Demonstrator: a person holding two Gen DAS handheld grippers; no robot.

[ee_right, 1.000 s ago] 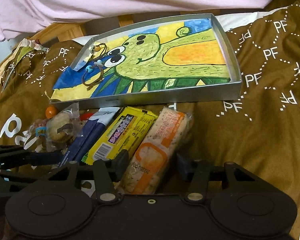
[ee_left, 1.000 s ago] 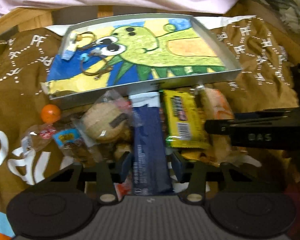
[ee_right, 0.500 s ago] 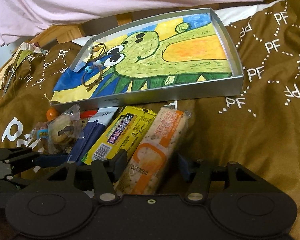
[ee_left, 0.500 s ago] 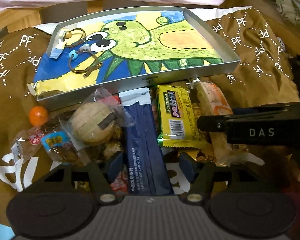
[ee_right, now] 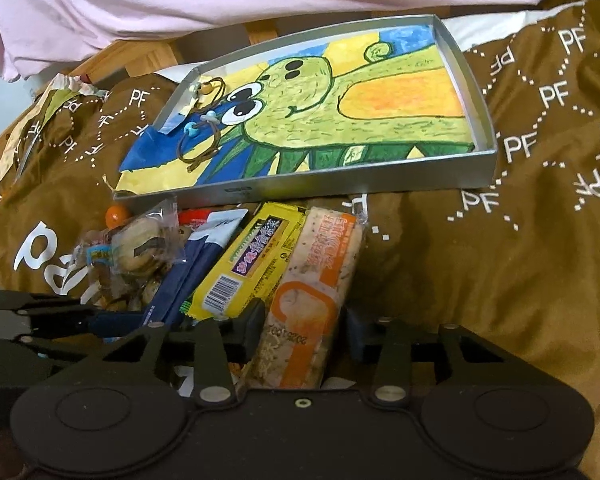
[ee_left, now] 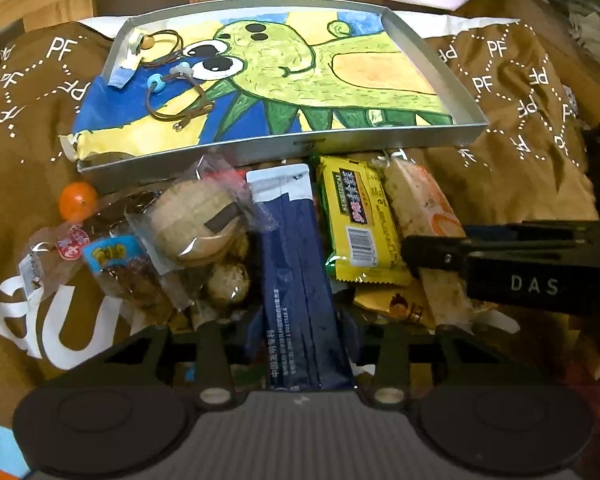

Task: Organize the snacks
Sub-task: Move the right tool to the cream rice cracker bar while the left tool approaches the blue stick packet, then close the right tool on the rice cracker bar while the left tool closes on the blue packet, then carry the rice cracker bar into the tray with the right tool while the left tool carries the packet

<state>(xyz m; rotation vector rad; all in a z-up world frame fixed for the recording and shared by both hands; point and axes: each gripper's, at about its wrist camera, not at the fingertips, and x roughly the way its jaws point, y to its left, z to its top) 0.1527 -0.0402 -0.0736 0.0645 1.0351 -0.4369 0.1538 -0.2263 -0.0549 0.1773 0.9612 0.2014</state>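
A: Left cam shows what the right cam can't: the right tool (ee_left: 410,246) side-on, one finger lying over the orange rice bar (ee_left: 422,204).

B: Right cam shows it straddling that bar, spread and not clamped. Left tool (ee_left: 300,330)?

A: Spread too, around the navy packet (ee_left: 296,272) (gaps at both pads). Yellow bar (ee_left: 358,216) between them, cookie bags (ee_left: 196,228) left.

B: Tray (ee_right: 340,184)?

A: Just beyond the snacks on the brown cloth (ee_right: 500,260); holds a dinosaur drawing (ee_right: 340,108) and corded beads (ee_right: 198,136).
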